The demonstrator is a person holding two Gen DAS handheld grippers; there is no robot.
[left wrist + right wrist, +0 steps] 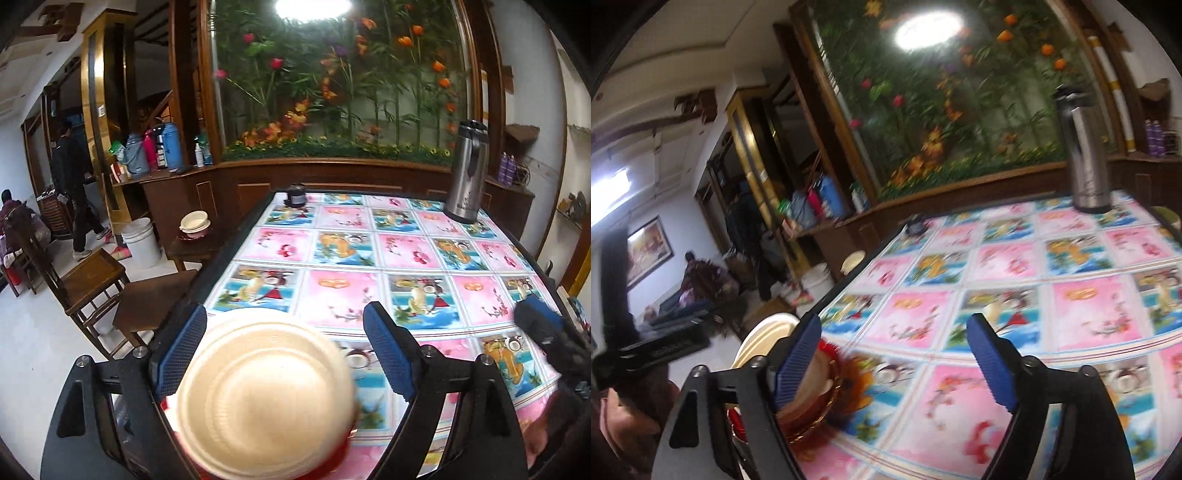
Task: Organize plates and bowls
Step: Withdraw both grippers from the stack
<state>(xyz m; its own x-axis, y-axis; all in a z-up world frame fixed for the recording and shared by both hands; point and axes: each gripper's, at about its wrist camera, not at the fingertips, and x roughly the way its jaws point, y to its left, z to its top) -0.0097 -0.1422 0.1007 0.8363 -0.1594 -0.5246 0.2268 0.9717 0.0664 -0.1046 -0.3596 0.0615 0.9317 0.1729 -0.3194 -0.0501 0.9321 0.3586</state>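
Both tongs stood open beside the stacked dishes.
Left wrist view: the left tongs (284,350) gaped around a ribbed cream plastic bowl (266,395) on a red plate (332,461) at the worktop (369,240) corner, pads apart from it. Right wrist view: the right tongs (897,362) were empty beside an amber glass dish (812,406); a stack seemingly just set down, more dishes probably next.
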